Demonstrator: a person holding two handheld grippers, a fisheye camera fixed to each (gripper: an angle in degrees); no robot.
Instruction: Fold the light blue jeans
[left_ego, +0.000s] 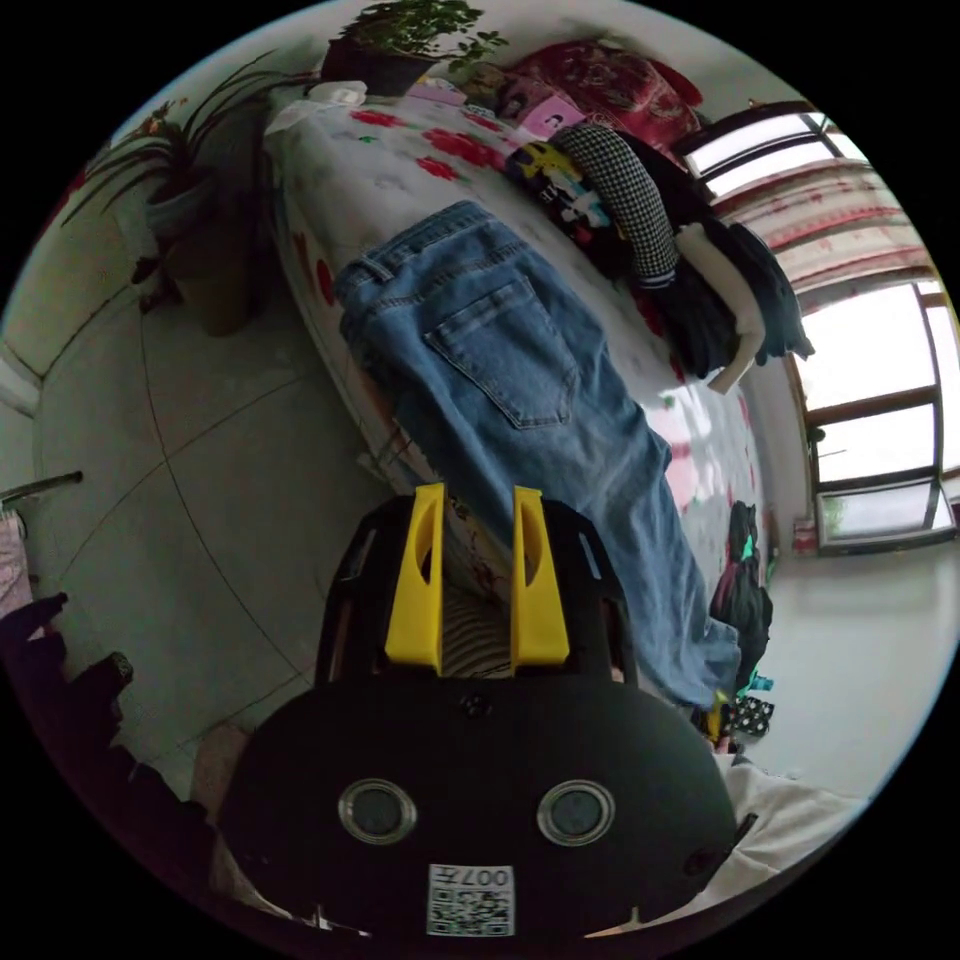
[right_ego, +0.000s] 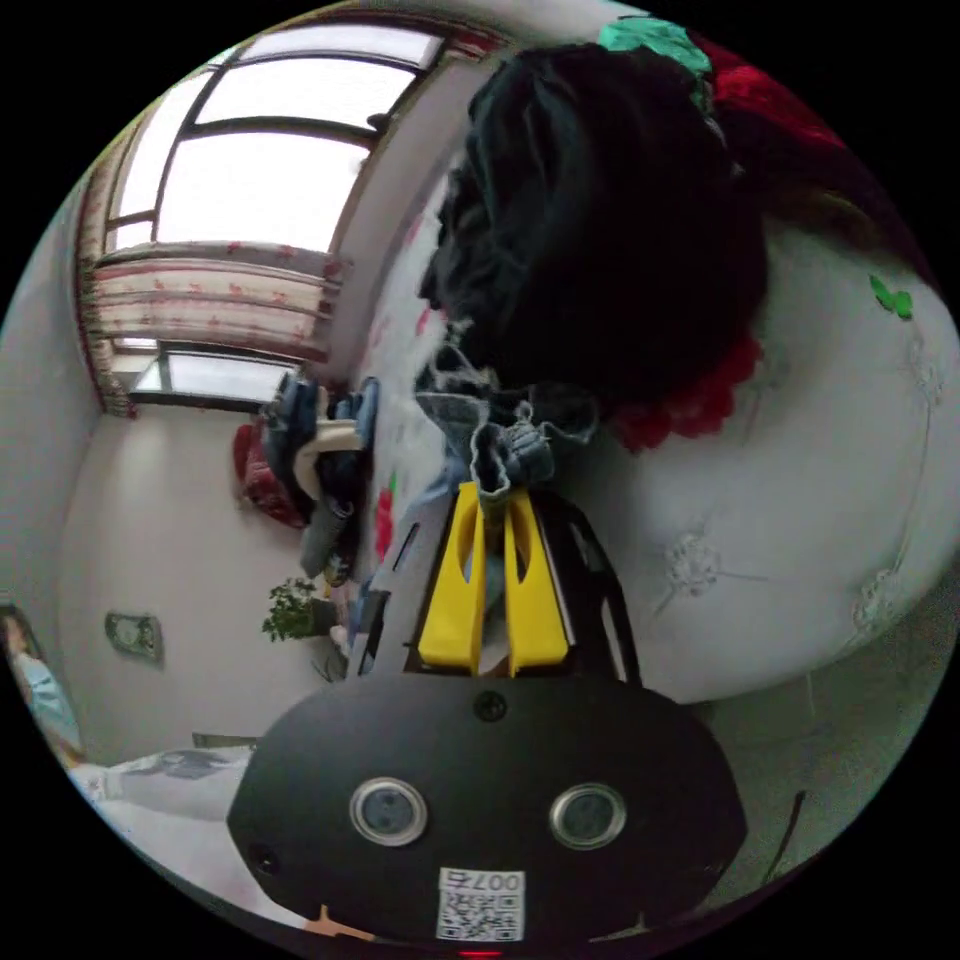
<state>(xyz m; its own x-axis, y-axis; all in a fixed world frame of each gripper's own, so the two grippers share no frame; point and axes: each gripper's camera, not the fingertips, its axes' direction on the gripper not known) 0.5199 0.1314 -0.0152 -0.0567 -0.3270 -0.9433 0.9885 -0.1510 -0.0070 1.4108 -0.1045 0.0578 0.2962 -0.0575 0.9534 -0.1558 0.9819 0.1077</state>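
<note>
Jeans (left_ego: 520, 400) lie lengthwise along the edge of the bed (left_ego: 390, 160), back pocket up, waistband toward the plant (left_ego: 415, 35) end, legs running toward the window (left_ego: 880, 420). Fabric lies mostly flat, slightly wrinkled.

Left gripper (left_ego: 478, 510): yellow jaws parted, nothing between them, tips just short of the jeans near the bed's edge.

Right gripper (right_ego: 492, 505): jaws nearly closed, pinching a bunched, frayed hem of the jeans (right_ego: 500, 440). Hem end sits against a dark clothes heap (right_ego: 600, 220) on the bed's white floral cover (right_ego: 800, 480).

Left gripper view: more clothes piled along the far side of the bed, a checked garment (left_ego: 625, 195) on top, a red patterned cushion (left_ego: 610, 85) near the plant. Tiled floor (left_ego: 180, 500) beside the bed. A second plant (left_ego: 170, 170) stands on the floor by the bed's corner.
</note>
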